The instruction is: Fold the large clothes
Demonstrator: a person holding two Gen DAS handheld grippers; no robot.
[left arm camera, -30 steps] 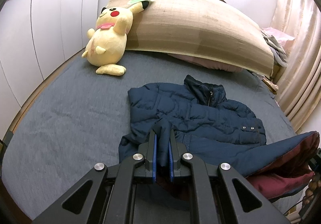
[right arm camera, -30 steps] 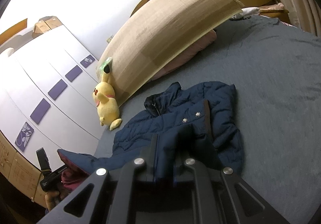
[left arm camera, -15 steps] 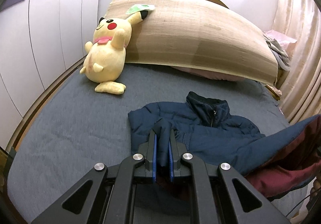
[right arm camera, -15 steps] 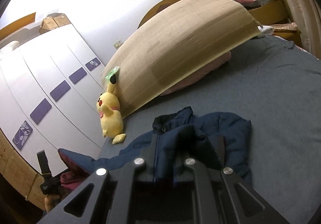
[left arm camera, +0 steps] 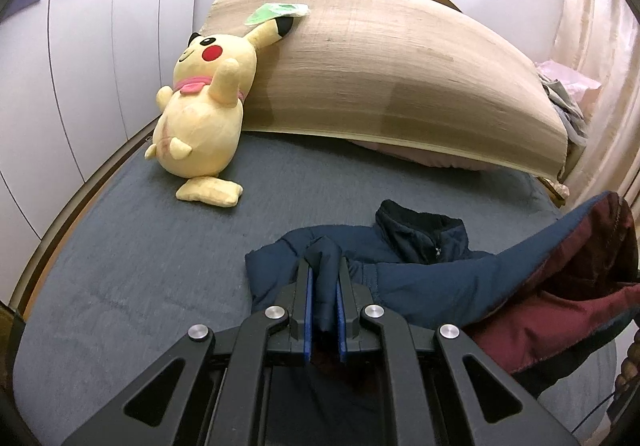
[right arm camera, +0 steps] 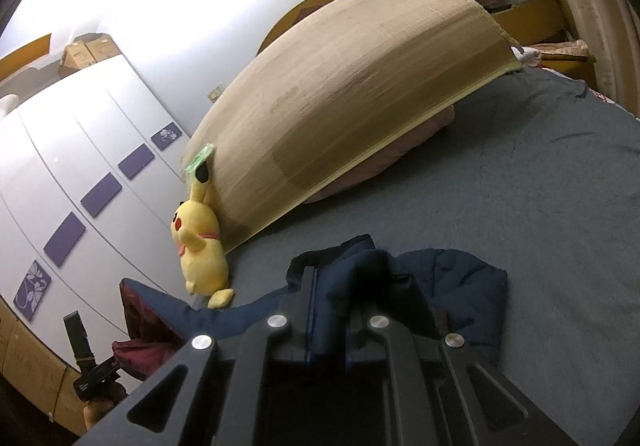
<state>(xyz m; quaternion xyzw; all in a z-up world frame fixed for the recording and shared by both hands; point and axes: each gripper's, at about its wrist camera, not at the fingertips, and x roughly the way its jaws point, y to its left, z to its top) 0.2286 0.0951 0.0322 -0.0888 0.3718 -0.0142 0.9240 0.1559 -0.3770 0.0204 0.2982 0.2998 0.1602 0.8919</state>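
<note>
**Hem carried over, both claws pinched tight**

Left wrist view: our left claw [left arm camera: 322,300] is clamped on the navy jacket [left arm camera: 424,278] hem, lifted over the body lying on the bed [left arm camera: 120,286], collar toward the far side.

Right wrist view: our right claw [right arm camera: 328,320] grips another hem fold. If one side leads, the fold could land skewed — puffy fabric might also slip free.

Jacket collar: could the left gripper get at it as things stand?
Probably not right away. The left gripper is shut on a fold of the navy jacket. The collar lies uncovered just beyond, so the path looks free once the jaws release.
</note>
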